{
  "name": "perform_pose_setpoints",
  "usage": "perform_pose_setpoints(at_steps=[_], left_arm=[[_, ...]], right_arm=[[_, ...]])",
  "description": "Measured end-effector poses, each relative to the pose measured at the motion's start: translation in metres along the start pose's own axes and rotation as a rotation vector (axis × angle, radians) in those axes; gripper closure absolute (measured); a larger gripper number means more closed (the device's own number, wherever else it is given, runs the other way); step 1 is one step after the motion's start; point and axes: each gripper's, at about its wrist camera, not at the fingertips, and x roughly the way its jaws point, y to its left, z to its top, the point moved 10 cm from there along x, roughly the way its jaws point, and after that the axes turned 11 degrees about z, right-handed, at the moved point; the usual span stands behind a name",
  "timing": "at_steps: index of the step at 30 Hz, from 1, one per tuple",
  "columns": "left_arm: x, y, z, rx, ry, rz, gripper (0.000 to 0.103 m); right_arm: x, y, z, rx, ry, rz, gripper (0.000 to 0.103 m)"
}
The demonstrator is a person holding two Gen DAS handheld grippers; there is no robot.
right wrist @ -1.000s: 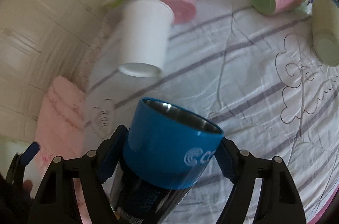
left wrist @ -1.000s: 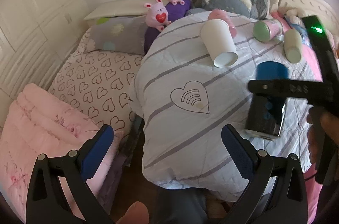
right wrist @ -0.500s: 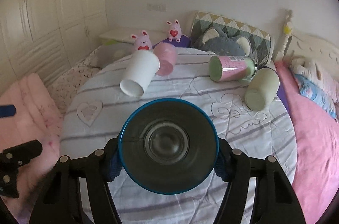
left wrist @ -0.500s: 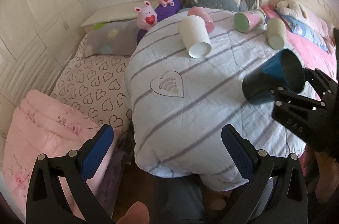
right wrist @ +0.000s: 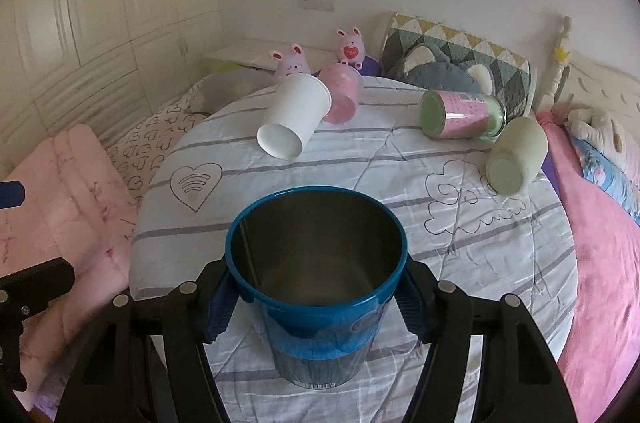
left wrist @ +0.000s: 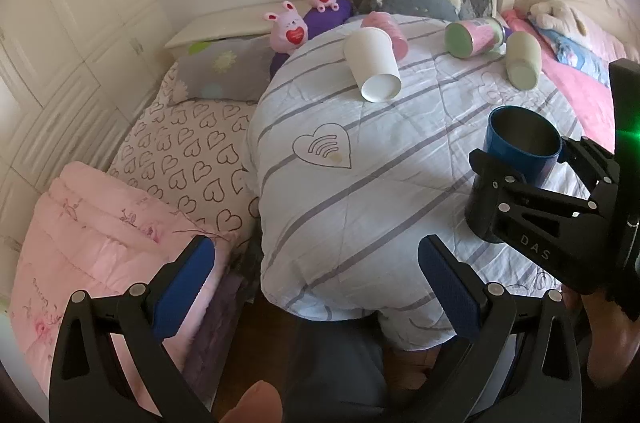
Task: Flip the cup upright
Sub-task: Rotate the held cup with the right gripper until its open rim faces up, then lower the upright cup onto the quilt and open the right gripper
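Note:
My right gripper [right wrist: 316,297] is shut on a blue cup with a steel inside [right wrist: 316,279]. The cup stands mouth up, its base at or just above the striped cloth of the round table [right wrist: 480,263]. In the left wrist view the same blue cup [left wrist: 516,159] sits at the right, held in the right gripper [left wrist: 524,179]. My left gripper [left wrist: 316,281] is open and empty, low at the table's near edge.
Several cups lie on their sides at the back: a white cup [right wrist: 294,117], a pink cup [right wrist: 340,95], a pink-and-green tumbler [right wrist: 460,115], a pale green cup [right wrist: 516,155]. Beds with pillows and plush toys [left wrist: 290,29] surround the table.
The right gripper has turned the blue cup from pointing mouth-forward to mouth up and lowered it toward the cloth. The left gripper has stayed open and pulled back slightly.

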Motion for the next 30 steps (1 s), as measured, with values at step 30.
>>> perform_pose_setpoints(at_steps=[30], left_arm=[[-0.111,-0.004,-0.001,-0.089,-0.238,0.016,0.000]], right_arm=[[-0.163,0.013,0.016,0.040,-0.279,-0.001,0.020]])
